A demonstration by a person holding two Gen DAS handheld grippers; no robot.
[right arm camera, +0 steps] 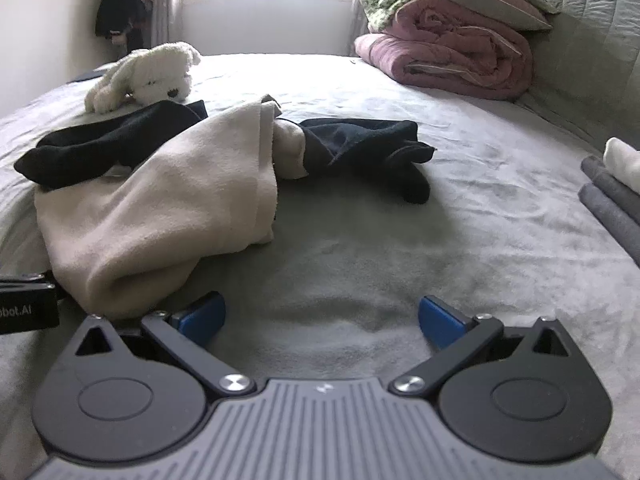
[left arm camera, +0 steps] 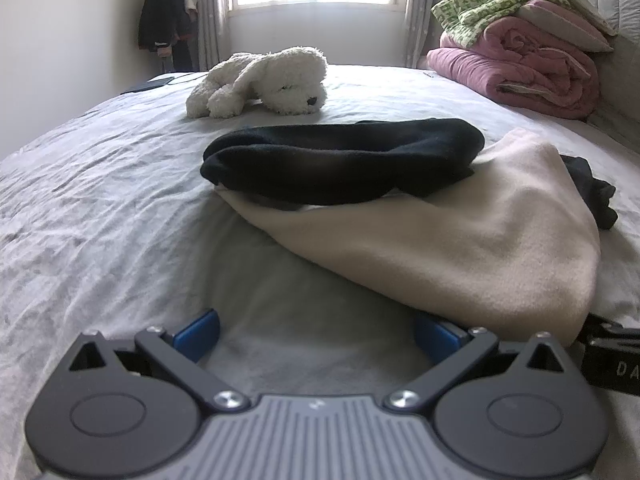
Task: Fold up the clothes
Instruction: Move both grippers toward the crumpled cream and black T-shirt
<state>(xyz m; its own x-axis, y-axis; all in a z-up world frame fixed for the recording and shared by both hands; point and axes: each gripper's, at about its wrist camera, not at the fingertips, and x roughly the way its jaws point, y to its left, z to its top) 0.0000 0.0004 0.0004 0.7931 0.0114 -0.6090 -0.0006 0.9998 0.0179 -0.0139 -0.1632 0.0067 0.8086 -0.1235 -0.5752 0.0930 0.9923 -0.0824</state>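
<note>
A crumpled cream garment point(left arm camera: 472, 232) point(right arm camera: 160, 208) lies on the grey bed sheet point(left arm camera: 100, 208) point(right arm camera: 400, 248), with a black garment point(left arm camera: 340, 160) point(right arm camera: 100, 144) draped over its far end. A second dark garment point(right arm camera: 368, 148) point(left arm camera: 592, 192) lies bunched to the right of the cream one. My left gripper point(left arm camera: 316, 334) stands open low over the sheet, its right finger at the near edge of the cream garment. My right gripper point(right arm camera: 320, 320) is open too, just right of the cream garment's near fold, with only bare sheet between its fingers.
A white plush dog point(left arm camera: 264, 80) point(right arm camera: 148, 76) rests further back on the bed. Folded pink and green quilts point(left arm camera: 520, 52) point(right arm camera: 452, 36) are stacked at the back right by the grey headboard point(right arm camera: 592, 40). Folded grey items point(right arm camera: 616, 204) sit at the right edge. Dark clothes point(left arm camera: 164, 20) hang by the window.
</note>
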